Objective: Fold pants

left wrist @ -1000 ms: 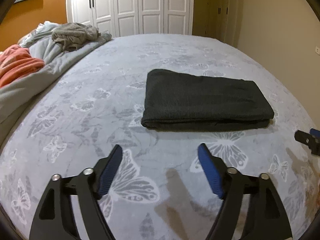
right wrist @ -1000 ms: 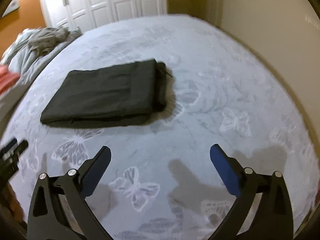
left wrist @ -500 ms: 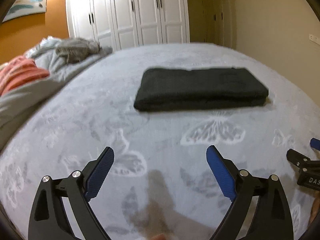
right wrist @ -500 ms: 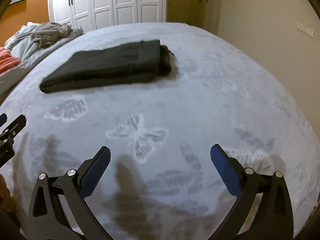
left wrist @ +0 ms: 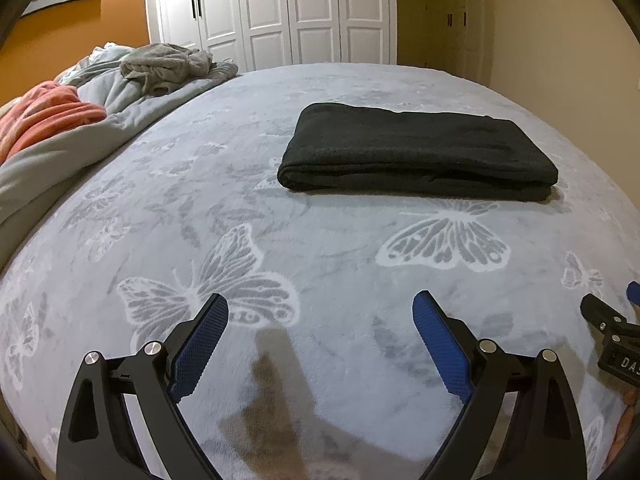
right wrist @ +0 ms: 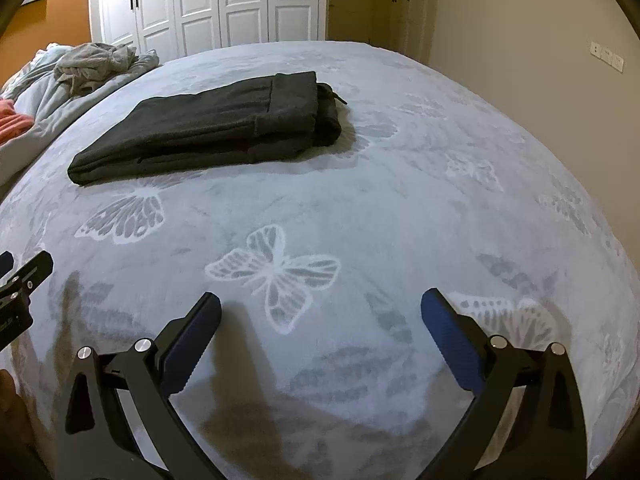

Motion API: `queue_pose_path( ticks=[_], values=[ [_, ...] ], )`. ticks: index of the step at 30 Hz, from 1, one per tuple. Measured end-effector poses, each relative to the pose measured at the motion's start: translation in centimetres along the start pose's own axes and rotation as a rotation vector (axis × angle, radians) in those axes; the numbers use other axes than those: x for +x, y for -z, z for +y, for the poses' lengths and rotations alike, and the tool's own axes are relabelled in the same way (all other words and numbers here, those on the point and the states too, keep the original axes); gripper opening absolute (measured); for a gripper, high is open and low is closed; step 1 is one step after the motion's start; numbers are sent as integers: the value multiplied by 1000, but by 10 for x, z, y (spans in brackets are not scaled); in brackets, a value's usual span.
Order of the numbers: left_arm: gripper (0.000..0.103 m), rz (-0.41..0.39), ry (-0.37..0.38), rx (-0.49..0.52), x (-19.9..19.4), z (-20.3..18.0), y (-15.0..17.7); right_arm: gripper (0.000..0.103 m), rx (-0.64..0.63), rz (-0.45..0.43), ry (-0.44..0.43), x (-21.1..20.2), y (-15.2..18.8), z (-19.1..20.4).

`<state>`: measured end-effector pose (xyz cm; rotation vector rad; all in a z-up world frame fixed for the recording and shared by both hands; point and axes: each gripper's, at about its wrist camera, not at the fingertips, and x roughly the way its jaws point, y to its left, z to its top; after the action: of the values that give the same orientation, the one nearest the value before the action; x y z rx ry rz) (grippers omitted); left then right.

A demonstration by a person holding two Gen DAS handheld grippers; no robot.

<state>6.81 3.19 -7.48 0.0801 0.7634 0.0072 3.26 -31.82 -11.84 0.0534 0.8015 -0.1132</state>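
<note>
- The left gripper (left wrist: 320,316) is hovering over the bed (left wrist: 200,184), its blue fingers (left wrist: 199,344) spread wide and gripping nothing.
- The right gripper (right wrist: 320,312) is hovering likewise, fingers released and empty.
- The black pants (left wrist: 416,152) are lying folded into a flat rectangle, well ahead of both pairs of fingers.
- Only bare butterfly-patterned blanket is lying between fingers and pants.
- A crumpled grey garment (left wrist: 168,64) and an orange blanket (left wrist: 44,116) are sitting far off to the left.

Ahead of the left gripper (left wrist: 320,316), with its matt black plastic arms and textured blue pads (left wrist: 440,340), lie soft matt dark cloth pants (left wrist: 416,152) on a fleecy blanket (left wrist: 200,184).
</note>
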Motion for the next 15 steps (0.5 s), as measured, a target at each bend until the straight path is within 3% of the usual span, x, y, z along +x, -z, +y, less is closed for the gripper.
queue_pose_path(
  ticks=[4, 15],
  values=[
    [91, -30, -41, 27, -4, -6, 1, 98, -3, 1, -8, 1, 0, -1],
    [91, -50, -36, 28, -7, -6, 1, 98, 2, 7, -14, 1, -1, -3]
  ],
)
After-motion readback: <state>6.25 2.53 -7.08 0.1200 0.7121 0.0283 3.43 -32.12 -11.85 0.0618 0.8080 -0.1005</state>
